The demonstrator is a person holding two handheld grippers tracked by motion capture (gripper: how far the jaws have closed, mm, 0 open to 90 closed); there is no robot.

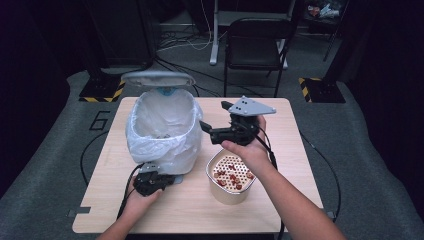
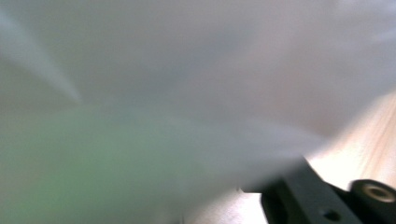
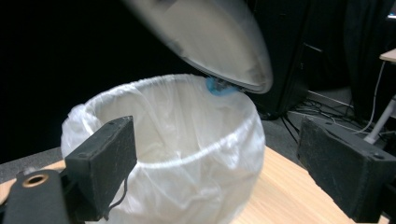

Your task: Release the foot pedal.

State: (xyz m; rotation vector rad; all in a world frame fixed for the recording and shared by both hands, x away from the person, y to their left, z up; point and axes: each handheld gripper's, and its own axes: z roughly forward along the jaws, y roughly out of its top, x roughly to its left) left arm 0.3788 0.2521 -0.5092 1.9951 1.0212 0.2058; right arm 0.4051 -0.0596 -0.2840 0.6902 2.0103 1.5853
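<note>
Left gripper (image 1: 172,178): low at the base of the lidded bin (image 1: 162,131), jaw state cannot be told. Steel strainer cup (image 1: 231,178) with red bits: beside the bin. Right gripper (image 1: 214,122): jaws apart, empty, beside the bin's bag-lined rim, lid (image 1: 158,78) raised.

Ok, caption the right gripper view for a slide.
Open right tongs face the lined bin, lid raised.
</note>
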